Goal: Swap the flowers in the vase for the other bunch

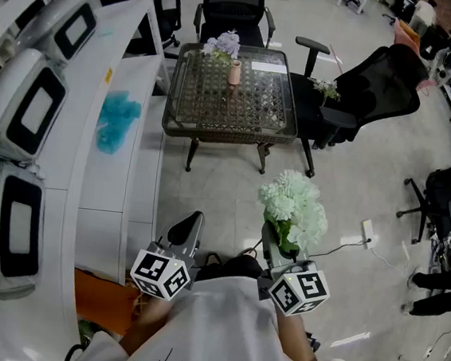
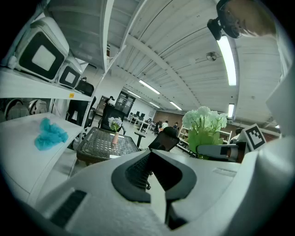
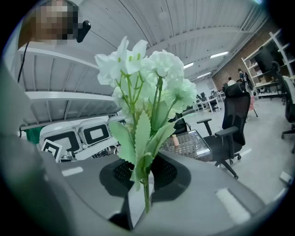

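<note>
Down at the bottom of the head view, I steer both grippers level in front of the person's body. The right gripper point(image 1: 271, 238) is clenched on the thin green stems of the white bunch point(image 1: 293, 207), which stands upright above it. The left gripper point(image 1: 188, 229) is closed with nothing in it.

Well ahead, a pink vase point(image 1: 234, 72) sits near the far edge of a low woven table point(image 1: 230, 133) and holds the purple flowers point(image 1: 222, 44), so I judge the swap has not begun and this step is the carry.

To do it well, I should keep the stems pinched low and the blooms upright, and spread the left jaws before reaching the purple stems. The vase looks narrow and may tip, so I would lift the old bunch straight up.

Bare floor lies open between me and the table. A white counter point(image 1: 113, 180) with a teal cloth point(image 1: 118, 120) runs close along the left. A black office chair point(image 1: 379, 92) crowds the table's right side, and a cable point(image 1: 339, 242) trails on the floor to the right.
</note>
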The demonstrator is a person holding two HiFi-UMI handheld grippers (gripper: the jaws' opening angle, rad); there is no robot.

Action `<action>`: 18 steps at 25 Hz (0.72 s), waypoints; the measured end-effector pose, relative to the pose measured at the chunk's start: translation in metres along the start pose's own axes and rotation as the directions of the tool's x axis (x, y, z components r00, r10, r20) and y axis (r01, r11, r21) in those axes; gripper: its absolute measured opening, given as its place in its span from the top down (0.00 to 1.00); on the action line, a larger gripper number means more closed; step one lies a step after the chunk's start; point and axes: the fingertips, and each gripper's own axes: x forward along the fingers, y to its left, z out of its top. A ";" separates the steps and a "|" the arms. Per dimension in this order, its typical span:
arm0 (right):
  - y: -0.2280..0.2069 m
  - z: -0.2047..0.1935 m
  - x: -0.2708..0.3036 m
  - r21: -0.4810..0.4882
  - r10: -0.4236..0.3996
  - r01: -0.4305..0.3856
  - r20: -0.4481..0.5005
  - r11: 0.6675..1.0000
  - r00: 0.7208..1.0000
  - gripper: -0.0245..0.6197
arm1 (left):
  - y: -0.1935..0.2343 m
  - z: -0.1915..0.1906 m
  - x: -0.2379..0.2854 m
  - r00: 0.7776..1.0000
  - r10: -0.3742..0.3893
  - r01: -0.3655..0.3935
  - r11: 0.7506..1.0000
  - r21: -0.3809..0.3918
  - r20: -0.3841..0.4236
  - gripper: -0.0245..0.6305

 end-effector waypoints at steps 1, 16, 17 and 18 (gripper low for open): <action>0.000 -0.001 0.002 0.002 0.000 0.000 0.000 1.000 1.000 0.87 | 0.001 0.001 0.001 1.000 -0.006 0.006 1.000 0.000 0.003 0.97; 0.003 -0.006 0.003 0.035 0.009 -0.009 -0.001 0.999 1.000 0.86 | 0.005 -0.003 0.000 1.000 -0.005 0.005 1.000 -0.006 -0.001 0.97; 0.003 -0.005 0.003 0.041 0.014 -0.014 0.003 0.999 1.000 0.86 | 0.004 -0.003 0.000 1.000 -0.006 0.006 1.000 -0.008 0.000 0.97; 0.003 -0.004 0.002 0.046 0.019 -0.020 0.005 0.999 1.000 0.86 | 0.003 -0.003 0.001 1.000 -0.009 0.009 1.000 -0.011 0.000 0.97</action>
